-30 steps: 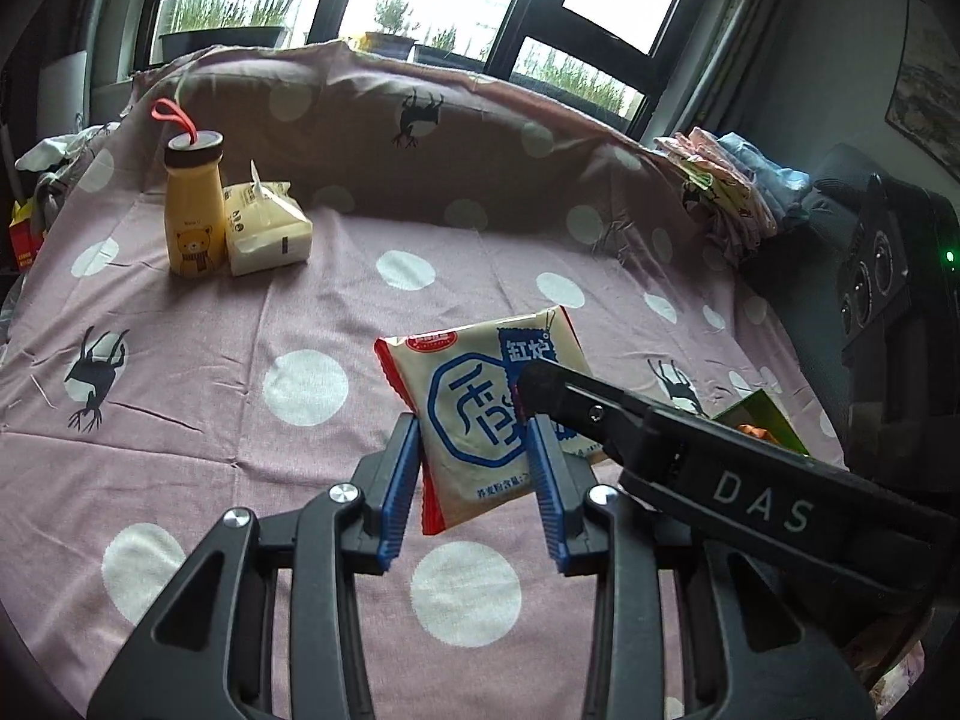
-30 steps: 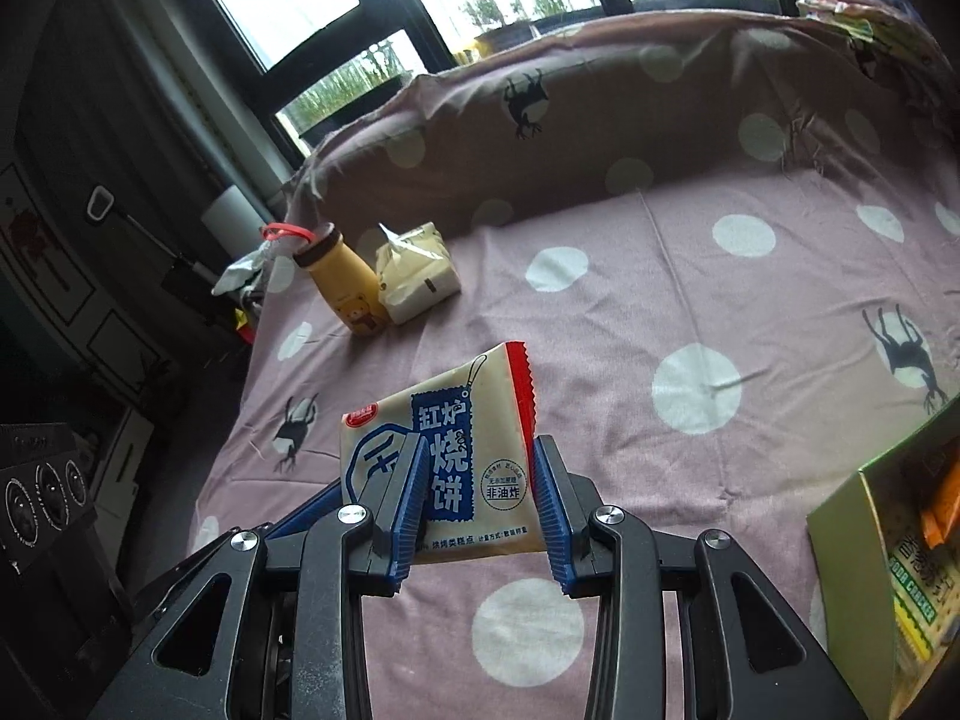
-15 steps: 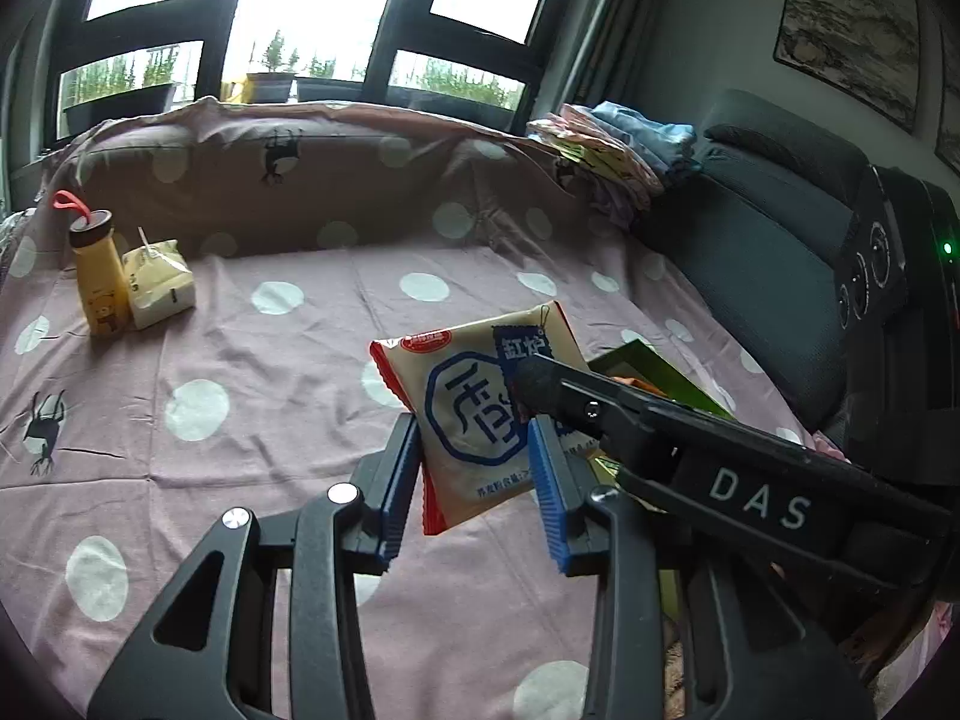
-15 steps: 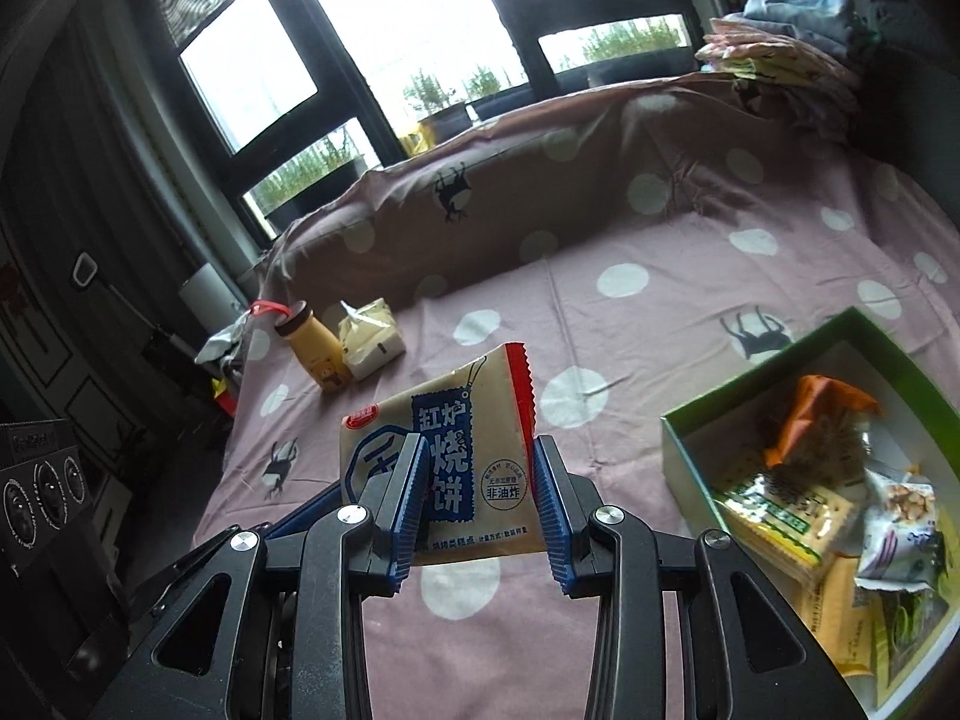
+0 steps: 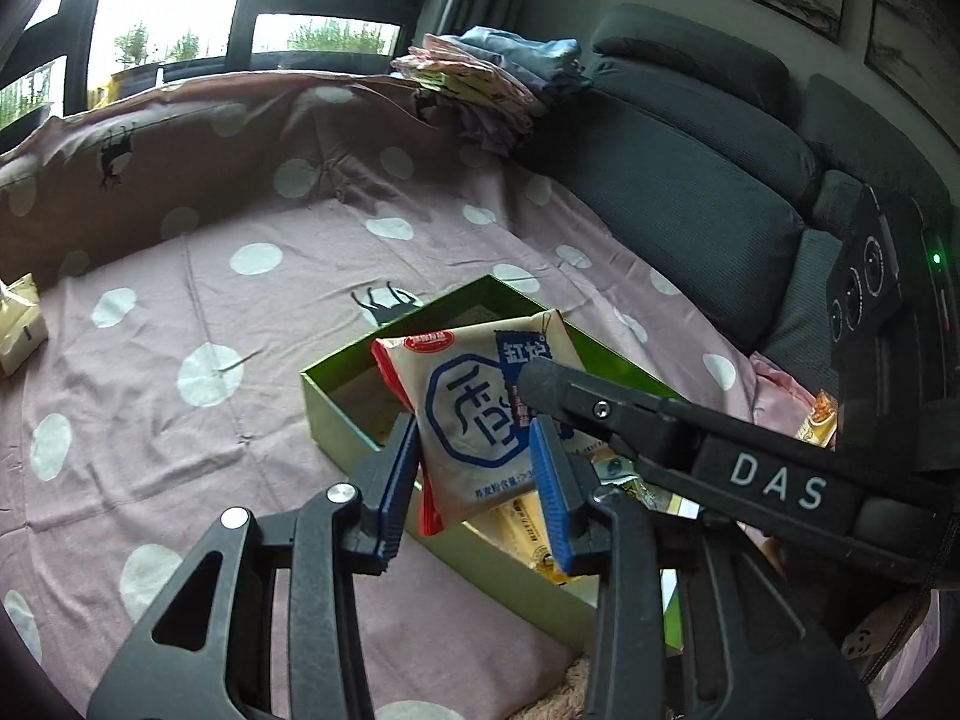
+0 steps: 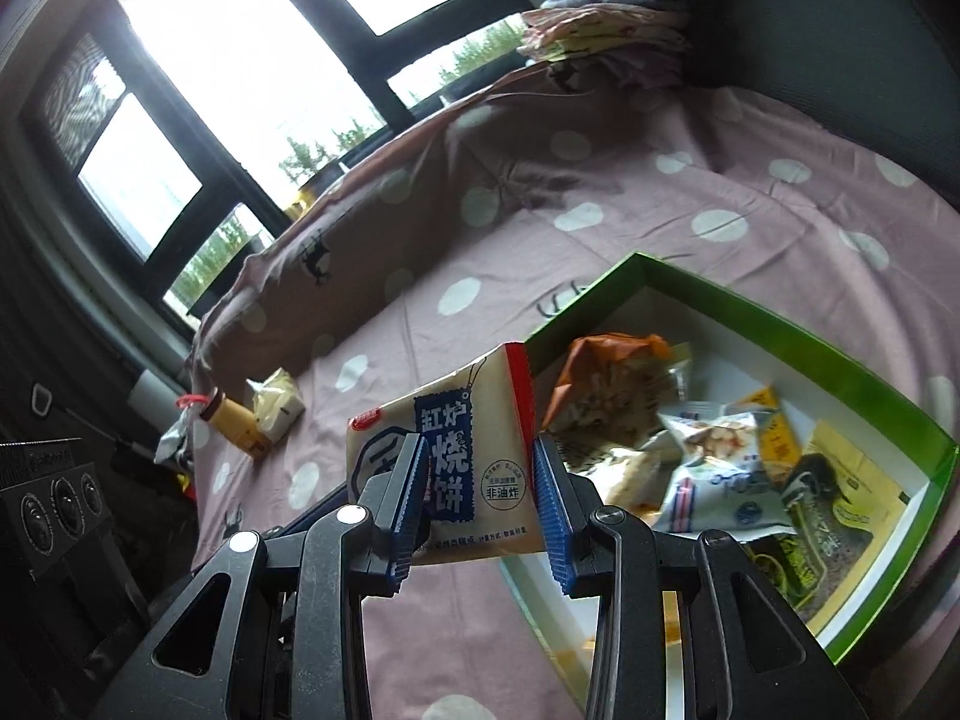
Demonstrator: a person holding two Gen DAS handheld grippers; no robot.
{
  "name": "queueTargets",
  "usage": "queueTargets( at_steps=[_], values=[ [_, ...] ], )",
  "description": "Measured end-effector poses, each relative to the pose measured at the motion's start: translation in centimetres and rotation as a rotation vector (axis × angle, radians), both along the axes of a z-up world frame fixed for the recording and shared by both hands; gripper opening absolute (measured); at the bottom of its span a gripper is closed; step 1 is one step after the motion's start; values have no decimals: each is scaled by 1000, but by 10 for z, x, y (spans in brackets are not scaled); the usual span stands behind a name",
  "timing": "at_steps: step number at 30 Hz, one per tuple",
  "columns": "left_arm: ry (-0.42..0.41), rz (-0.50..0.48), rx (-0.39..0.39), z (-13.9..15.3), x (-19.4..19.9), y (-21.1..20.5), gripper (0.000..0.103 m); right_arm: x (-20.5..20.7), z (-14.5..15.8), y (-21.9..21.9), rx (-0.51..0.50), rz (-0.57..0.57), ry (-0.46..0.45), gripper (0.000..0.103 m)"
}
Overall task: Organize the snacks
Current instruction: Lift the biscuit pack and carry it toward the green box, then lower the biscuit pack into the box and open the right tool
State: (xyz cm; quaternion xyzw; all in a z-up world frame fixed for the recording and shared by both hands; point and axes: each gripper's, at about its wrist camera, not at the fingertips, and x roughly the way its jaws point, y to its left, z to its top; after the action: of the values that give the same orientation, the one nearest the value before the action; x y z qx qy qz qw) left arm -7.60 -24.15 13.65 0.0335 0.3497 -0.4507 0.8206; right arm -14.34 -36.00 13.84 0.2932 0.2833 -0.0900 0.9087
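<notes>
In the right wrist view, the milk-drink bottle and the pale wrapped bun sit at centre left on the dotted pink bedsheet, not yet put away. At centre, the biscuit packet hangs over the near-left wall of the green box, whose floor at right already holds several snack bags.

The step in hand looks like carrying this packet to the box. Both claws seem to share it: the right claw is clenched on its lower part, and in the left wrist view the left claw has the packet between its blue pads, though whether they actually pinch it I cannot tell. Next, I judge, the packet must travel further over the box interior, come lower, and both claws let go.

The packet reads "缸炉烧饼", with a round badge "非油炸". The right claw's body is marked "DAS".
</notes>
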Motion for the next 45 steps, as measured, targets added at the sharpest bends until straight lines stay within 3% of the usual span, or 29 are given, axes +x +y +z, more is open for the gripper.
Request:
queueTargets(
  at_steps=[13,20,22,24,26,29,34,45],
  values=[
    [120,-119,67,-31,3,-68,36,-20,-28,-57,43,-177,126,39],
    [142,-103,89,-40,2,-72,46,-20,-39,-68,51,-228,191,39],
    [149,-108,89,-39,1,-71,51,-21,-39,-69,49,-240,204,39],
    [140,-97,88,-36,0,-68,62,-24,-38,-70,45,-257,211,44],
    [123,-78,82,-32,-2,-63,72,-29,-35,-71,26,-293,210,58],
    [106,-50,88,-24,-3,-56,88,-38,-28,-72,2,-343,207,60],
    [51,-25,44,-7,-10,-39,88,-46,-19,-72,-70,-434,241,60],
    [68,-16,25,-2,-12,-26,88,-50,-8,-64,-123,-458,246,60]
  ],
)
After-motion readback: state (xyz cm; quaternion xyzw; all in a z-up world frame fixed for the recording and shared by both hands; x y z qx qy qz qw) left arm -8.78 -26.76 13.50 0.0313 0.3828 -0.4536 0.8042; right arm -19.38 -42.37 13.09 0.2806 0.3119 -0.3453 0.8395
